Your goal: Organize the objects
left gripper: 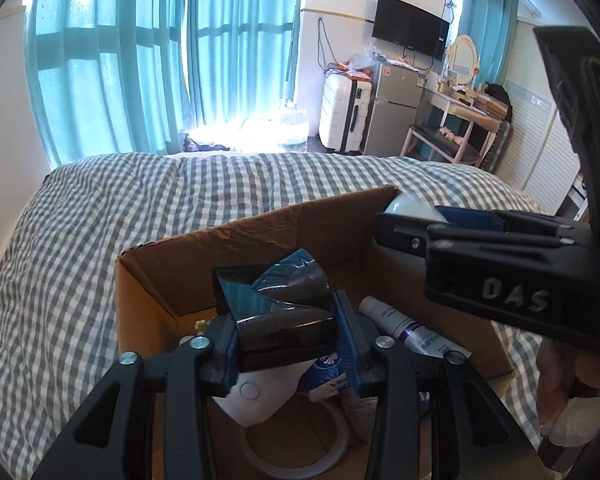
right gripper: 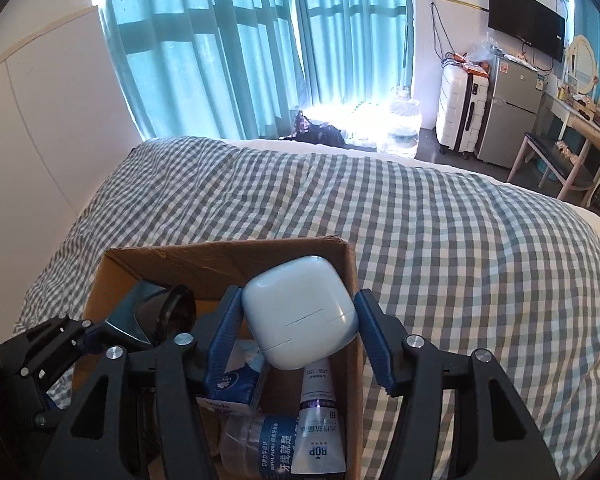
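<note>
A cardboard box (left gripper: 228, 236) sits on the checked bed; it also shows in the right wrist view (right gripper: 220, 258). My left gripper (left gripper: 286, 334) is shut on a black roll of bags (left gripper: 280, 312), held over the box's left half; the roll also shows in the right wrist view (right gripper: 156, 312). My right gripper (right gripper: 300, 320) is shut on a white earbud case (right gripper: 300, 312), held over the box's far right corner; the gripper also shows in the left wrist view (left gripper: 412, 216). In the box lie a white tube (right gripper: 318, 420), a blue tissue pack (right gripper: 230, 388) and a floss jar (right gripper: 260, 444).
A checked duvet (right gripper: 440, 240) covers the bed around the box. A tape roll (left gripper: 300, 456) and a white device (left gripper: 256, 396) lie in the box under the left gripper. Beyond the bed stand a suitcase (left gripper: 344, 116), a fridge (left gripper: 392, 112) and a dressing table (left gripper: 460, 116).
</note>
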The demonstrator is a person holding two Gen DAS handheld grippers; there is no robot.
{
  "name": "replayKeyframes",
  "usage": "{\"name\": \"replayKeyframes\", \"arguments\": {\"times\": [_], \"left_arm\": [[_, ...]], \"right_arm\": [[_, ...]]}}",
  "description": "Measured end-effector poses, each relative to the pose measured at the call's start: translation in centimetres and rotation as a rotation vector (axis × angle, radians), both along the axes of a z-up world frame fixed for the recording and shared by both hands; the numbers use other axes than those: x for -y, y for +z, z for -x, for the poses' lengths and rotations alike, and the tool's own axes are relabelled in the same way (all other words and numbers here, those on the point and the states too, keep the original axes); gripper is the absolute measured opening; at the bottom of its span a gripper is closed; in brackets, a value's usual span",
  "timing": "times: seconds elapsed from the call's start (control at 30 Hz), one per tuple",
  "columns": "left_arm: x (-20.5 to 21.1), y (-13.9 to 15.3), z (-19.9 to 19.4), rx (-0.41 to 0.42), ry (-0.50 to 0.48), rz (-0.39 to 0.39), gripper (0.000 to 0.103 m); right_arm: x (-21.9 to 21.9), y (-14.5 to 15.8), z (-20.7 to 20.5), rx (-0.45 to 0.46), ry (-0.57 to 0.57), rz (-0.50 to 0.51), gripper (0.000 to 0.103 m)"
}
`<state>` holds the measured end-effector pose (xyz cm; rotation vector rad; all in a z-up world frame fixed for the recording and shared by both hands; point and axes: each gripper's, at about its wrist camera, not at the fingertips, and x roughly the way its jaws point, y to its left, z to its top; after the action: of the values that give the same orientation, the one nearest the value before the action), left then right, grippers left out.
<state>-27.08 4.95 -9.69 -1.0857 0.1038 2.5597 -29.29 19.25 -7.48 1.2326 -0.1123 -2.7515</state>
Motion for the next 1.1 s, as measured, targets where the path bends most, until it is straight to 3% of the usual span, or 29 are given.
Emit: {"name": "replayKeyframes", "arguments": {"times": [0.1, 0.33, 0.4, 0.5, 0.77, 1.1], "left_arm": [[0.2, 0.5, -0.5, 0.012, 0.003, -0.018, 0.076], [0.9, 5.5, -3.6, -0.071, 0.027, 0.015, 0.095], [1.6, 7.8, -4.9, -0.095, 0.041, -0.002, 0.095], [2.5, 11.1, -6.8, -0.128, 0.068, -0.029, 0.097], [4.6, 17.8, -12.3, -0.245, 0.118, -0.059, 0.102], [4.1, 21.2, -17.7, -0.333, 0.119, -0.051, 0.103]], "right_arm": [[-0.4, 0.8, -0.5, -0.012, -0.033, 0.038, 0.074], [-1.1, 5.4, -3.2, -0.045, -0.066, 0.031, 0.079], [-1.2, 7.6, -4.5, -0.081, -0.089, 0.014, 0.089], [-1.0, 10.9, -7.1, -0.156, -0.131, -0.037, 0.095], [-1.1, 18.5, -14.7, -0.305, -0.154, -0.069, 0.1], [-0.9, 21.1, -22.5, -0.435, -0.167, -0.23, 0.101]]}}
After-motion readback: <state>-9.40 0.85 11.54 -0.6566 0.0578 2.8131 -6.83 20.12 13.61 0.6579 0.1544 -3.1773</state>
